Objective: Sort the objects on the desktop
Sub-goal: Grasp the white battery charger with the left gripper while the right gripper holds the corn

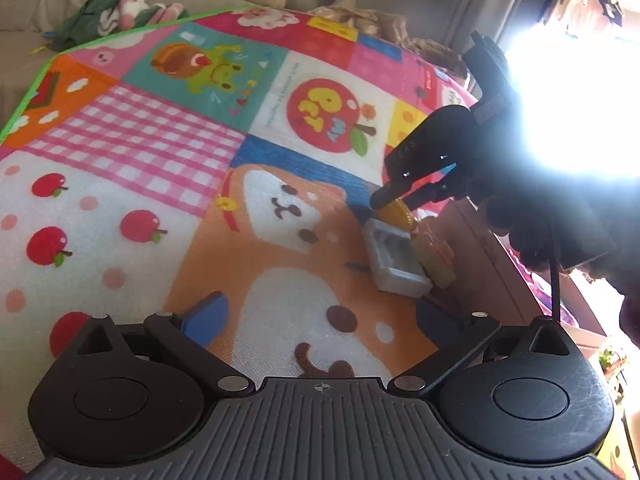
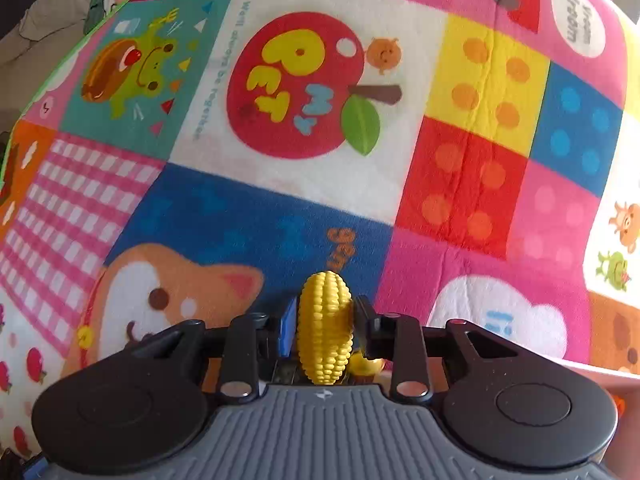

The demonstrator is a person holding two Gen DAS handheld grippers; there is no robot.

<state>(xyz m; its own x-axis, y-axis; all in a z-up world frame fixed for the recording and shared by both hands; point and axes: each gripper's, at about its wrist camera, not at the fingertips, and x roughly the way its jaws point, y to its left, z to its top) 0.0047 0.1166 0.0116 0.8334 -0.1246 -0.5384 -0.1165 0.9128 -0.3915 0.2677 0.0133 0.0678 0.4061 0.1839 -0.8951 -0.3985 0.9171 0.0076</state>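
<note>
Looking along the left tool (image 1: 320,316), its blue pads stand spread wide with nothing between them, above a patchwork play mat (image 1: 132,152) printed with apples, a frog and a dog's face. Far and to the right, the right tool (image 1: 394,196) points steeply down at the mat, its tips on a yellow toy corn (image 1: 400,213). Just near of the corn lies a grey tray (image 1: 394,258), with a tan block (image 1: 436,264) touching the tray's right side. A brown board (image 1: 492,264) runs along the mat's right edge. Window glare whitens the upper right. Bedding and a green-and-pink plush (image 1: 120,12) lie beyond the mat's green border.

Seen from the right wrist, the right tool (image 2: 326,320) has its pads pressed on both sides of the corn (image 2: 326,328), which stands on end between them, jaws narrowed to the cob's width. A small yellow piece (image 2: 366,366) shows just right of the cob's near end; what it is cannot be told. The mat (image 2: 480,140) fills the view, its red apple patch far of the corn.
</note>
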